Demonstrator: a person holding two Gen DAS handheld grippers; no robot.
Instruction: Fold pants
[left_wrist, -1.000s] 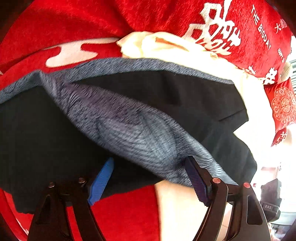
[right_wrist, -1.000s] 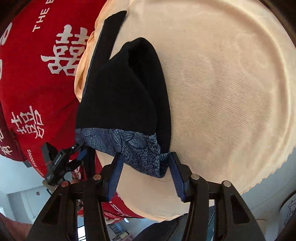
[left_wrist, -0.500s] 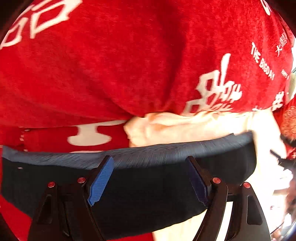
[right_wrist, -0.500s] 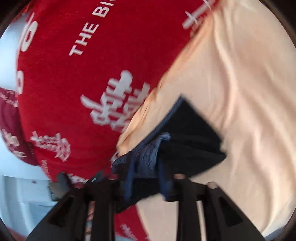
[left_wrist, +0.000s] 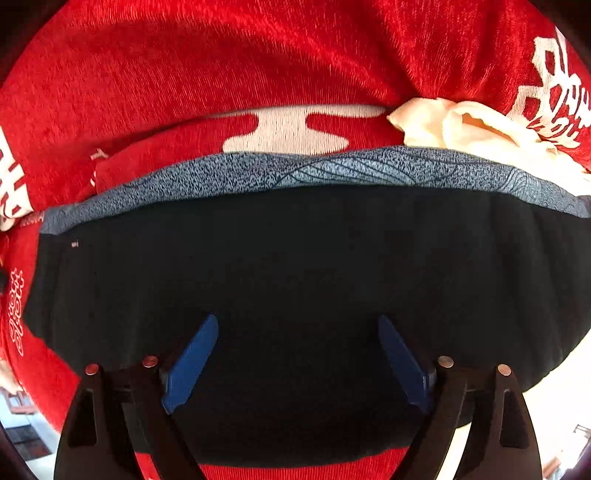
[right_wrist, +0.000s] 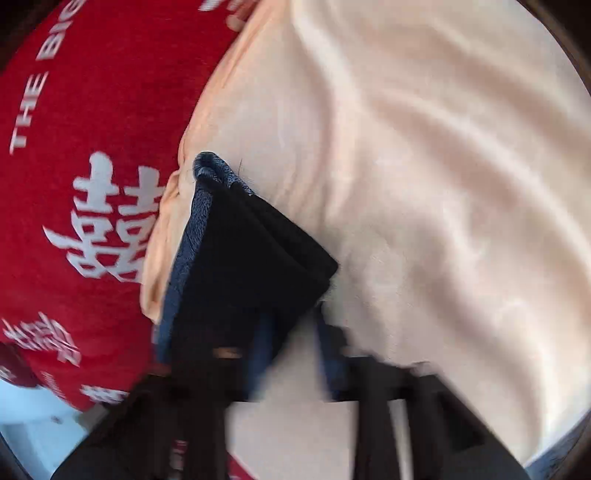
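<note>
1. Item: pants (left_wrist: 295, 295), black with a blue-grey patterned band (left_wrist: 295, 173); lying folded on a red blanket (left_wrist: 221, 66) with white lettering, partly over a cream cloth (left_wrist: 472, 125) at far right.
2. Step in hand, as judged: a fold is just laid and the garment is being let go; the stack looks compact, so the task seems well along.
3. Left claw (left_wrist: 297, 354): pointing down over the black panel; jaws opening, wide apart; fabric lies beneath and between the blue pads (left_wrist: 192, 362), but they do not pinch it.
4. Right claw (right_wrist: 288, 350): blurred in its own view; nothing visibly clamped; taken as closed and empty; the pants corner (right_wrist: 251, 258) lies just beyond its tips, to the far left, on the cream cloth (right_wrist: 424, 184) beside the red blanket (right_wrist: 92, 110).
5. Next move, as judged: either smooth the stack flat or take the near edge for one more fold; calls for catching all layers together, since the corner shows several stacked edges that could slip apart.
</note>
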